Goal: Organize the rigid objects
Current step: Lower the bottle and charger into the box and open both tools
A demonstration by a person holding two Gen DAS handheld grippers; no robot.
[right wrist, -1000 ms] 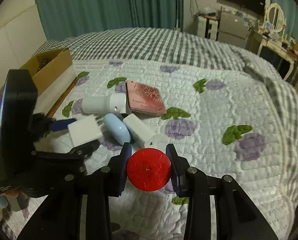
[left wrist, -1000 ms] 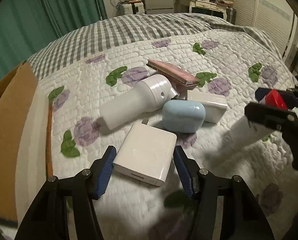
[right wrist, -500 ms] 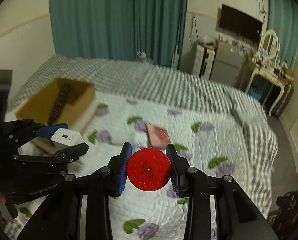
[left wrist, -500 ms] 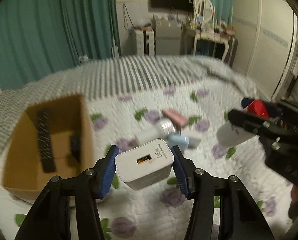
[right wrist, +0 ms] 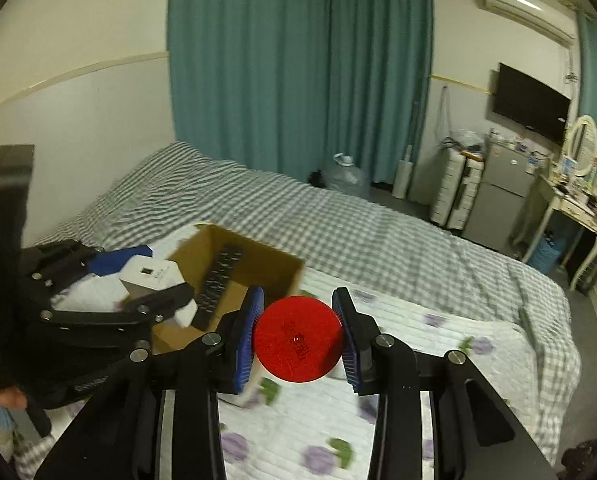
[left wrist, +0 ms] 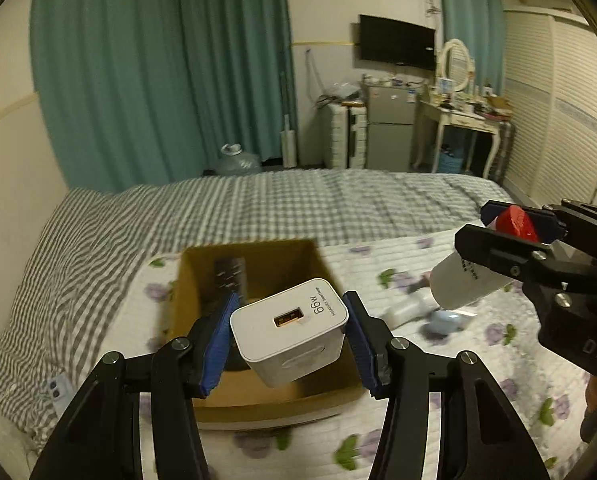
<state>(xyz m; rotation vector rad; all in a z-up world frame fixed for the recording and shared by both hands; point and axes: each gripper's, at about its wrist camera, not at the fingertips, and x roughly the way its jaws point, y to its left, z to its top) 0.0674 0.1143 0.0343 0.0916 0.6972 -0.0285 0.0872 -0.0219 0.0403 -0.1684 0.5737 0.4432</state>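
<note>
My left gripper (left wrist: 288, 338) is shut on a white USB charger (left wrist: 290, 330) and holds it in the air in front of an open cardboard box (left wrist: 258, 394) on the bed. The box holds a black remote (left wrist: 228, 276). My right gripper (right wrist: 298, 338) is shut on a white bottle with a red cap (right wrist: 298, 338), held above the quilt. From the left wrist view the bottle (left wrist: 464, 284) and right gripper (left wrist: 512, 232) are at the right. From the right wrist view the charger (right wrist: 150, 276) and box (right wrist: 276, 272) are at the left.
A white cylinder and a pale blue case (left wrist: 444, 322) lie blurred on the flowered quilt (left wrist: 438, 408) right of the box. A grey checked blanket (left wrist: 278, 208) covers the far bed. Beyond stand teal curtains, a small fridge (left wrist: 388, 136) and a dressing table.
Both grippers have risen from the pile with their objects and swung left toward the cardboard box. The charger now hangs in front of the box; the pile has fallen far below at right.
</note>
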